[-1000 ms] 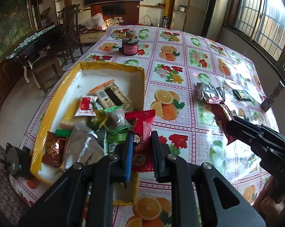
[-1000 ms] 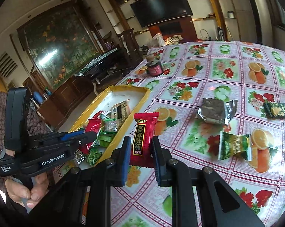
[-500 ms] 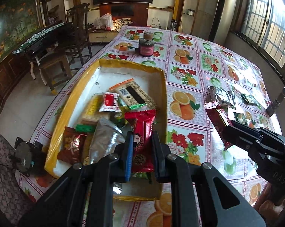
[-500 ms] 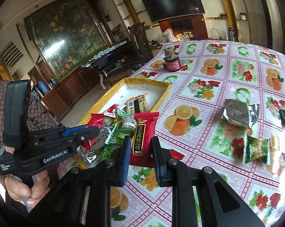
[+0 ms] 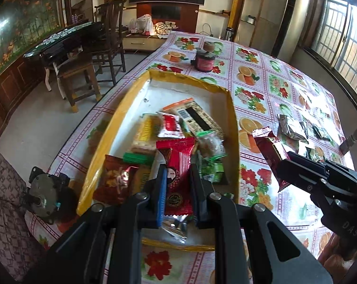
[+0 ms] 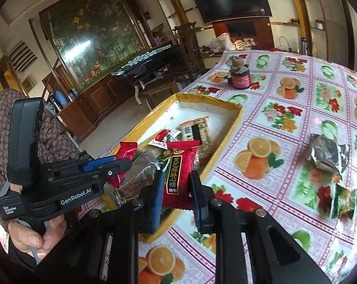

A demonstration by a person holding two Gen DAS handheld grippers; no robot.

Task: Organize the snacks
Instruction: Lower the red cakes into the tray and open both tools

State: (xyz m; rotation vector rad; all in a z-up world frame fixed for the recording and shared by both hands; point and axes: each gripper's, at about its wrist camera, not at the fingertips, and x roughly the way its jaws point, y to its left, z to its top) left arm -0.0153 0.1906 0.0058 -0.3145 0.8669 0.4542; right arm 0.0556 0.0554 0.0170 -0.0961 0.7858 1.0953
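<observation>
A yellow-rimmed box (image 5: 232,118) holding several snack packets lies on the fruit-print tablecloth. My left gripper (image 5: 177,172) hangs over the box's near end, shut on a red striped snack packet (image 5: 176,149). My right gripper (image 6: 177,177) is shut on a red packet with a black label (image 6: 178,165), just above the box's near right rim (image 6: 235,118). In the left wrist view the right gripper (image 5: 294,168) shows at the right with its dark red packet (image 5: 268,146). In the right wrist view the left gripper (image 6: 124,163) shows at the left, a hand around its handle.
On the cloth right of the box lie a silver packet (image 6: 327,153) and a green packet (image 6: 344,201). A dark jar (image 5: 204,62) stands beyond the box. Wooden chairs (image 5: 83,75) are past the table's left edge. A small black device (image 5: 46,196) sits by the near-left corner.
Both grippers have carried their red packets leftward: the left one from the box's near right corner to over its near middle, the right one from over the cloth to the box's right rim.
</observation>
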